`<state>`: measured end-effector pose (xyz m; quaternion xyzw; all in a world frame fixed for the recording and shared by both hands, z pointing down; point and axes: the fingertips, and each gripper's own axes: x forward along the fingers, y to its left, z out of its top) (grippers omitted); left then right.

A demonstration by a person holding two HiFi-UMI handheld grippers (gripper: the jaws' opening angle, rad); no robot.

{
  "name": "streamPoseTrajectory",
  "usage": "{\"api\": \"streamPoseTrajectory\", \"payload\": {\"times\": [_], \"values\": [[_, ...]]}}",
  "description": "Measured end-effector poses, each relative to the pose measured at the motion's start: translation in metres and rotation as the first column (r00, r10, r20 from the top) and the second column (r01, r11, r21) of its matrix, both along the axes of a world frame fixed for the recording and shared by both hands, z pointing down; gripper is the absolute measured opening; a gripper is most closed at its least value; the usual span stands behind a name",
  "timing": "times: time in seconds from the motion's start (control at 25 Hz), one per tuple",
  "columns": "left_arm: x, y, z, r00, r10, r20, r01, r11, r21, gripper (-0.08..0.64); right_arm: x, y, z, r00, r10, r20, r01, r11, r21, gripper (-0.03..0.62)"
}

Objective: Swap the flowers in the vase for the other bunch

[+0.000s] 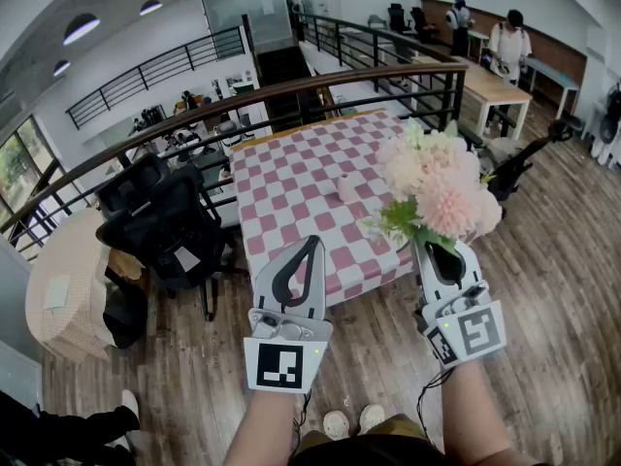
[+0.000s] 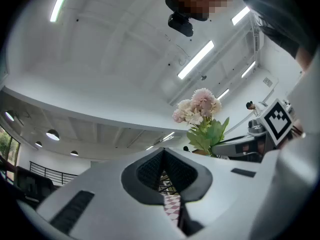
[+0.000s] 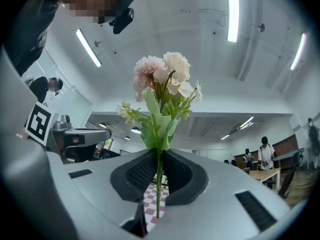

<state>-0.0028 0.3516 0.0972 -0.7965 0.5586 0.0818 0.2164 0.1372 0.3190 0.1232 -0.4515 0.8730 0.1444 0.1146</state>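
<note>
Pinching the stem of a flower bunch (image 1: 437, 187), the right gripper (image 1: 440, 249) holds it by the near right corner of the tabletop (image 1: 291, 197); the left gripper (image 1: 312, 244) is pressed together, empty.

Bright, even light fills all three views. Glare comes off long white ceiling strip lamps (image 3: 232, 11) in both gripper views; daylight shows through a tall window (image 1: 15, 168) at the head view's left. Fisheye bending curves the dark metal railing (image 1: 320, 93), and the corners go black. The pale pink and cream flower bunch (image 3: 162, 76) is sharp.
</note>
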Motion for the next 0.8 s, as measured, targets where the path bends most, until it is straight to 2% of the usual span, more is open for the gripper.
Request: {"api": "streamPoseTrajectory", "payload": {"times": [0.8], "values": [[0.04, -0.013, 0.005, 1.0, -0.019, 0.015, 0.019, 1.0, 0.006, 0.006, 0.041, -0.011, 0.007, 0.999, -0.031, 0.045, 0.031, 1.0, -0.001, 0.054]]}}
